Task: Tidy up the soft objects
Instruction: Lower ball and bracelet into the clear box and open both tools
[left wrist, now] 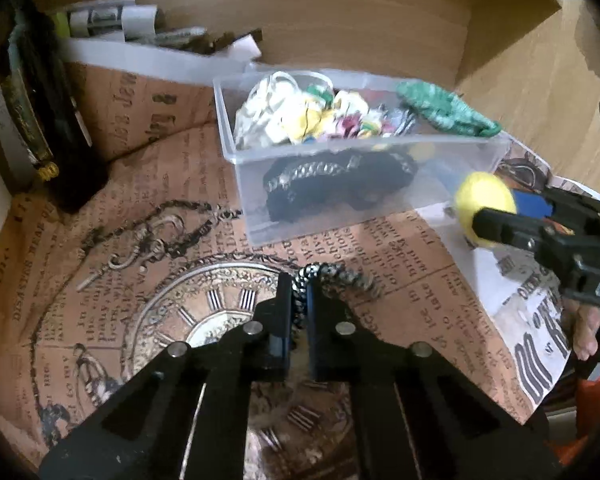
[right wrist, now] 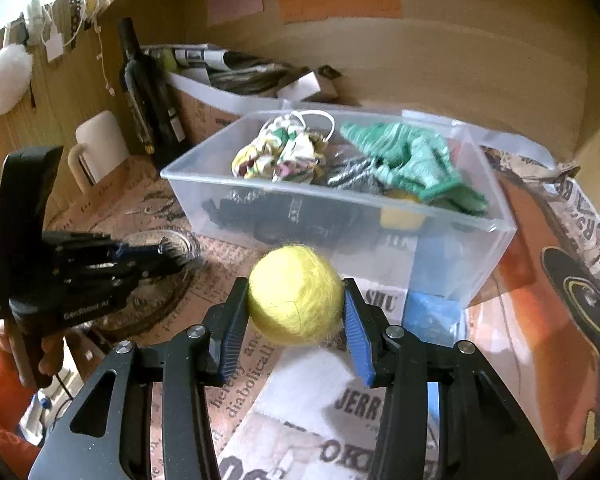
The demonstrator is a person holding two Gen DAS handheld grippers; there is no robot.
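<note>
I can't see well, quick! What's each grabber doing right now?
Left gripper: closed on a speckled hair tie.
Right gripper: closed on a yellow ball.

Both wrist cameras look forward and down, close over the bench [left wrist: 100, 208]; the 2 views share the clear plastic bin [left wrist: 364, 184] [right wrist: 380, 236], slightly blurred.

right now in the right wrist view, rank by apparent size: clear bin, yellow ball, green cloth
1. clear bin
2. green cloth and yellow ball: about alike; the ball sits nearer the camera, so unsure
</note>
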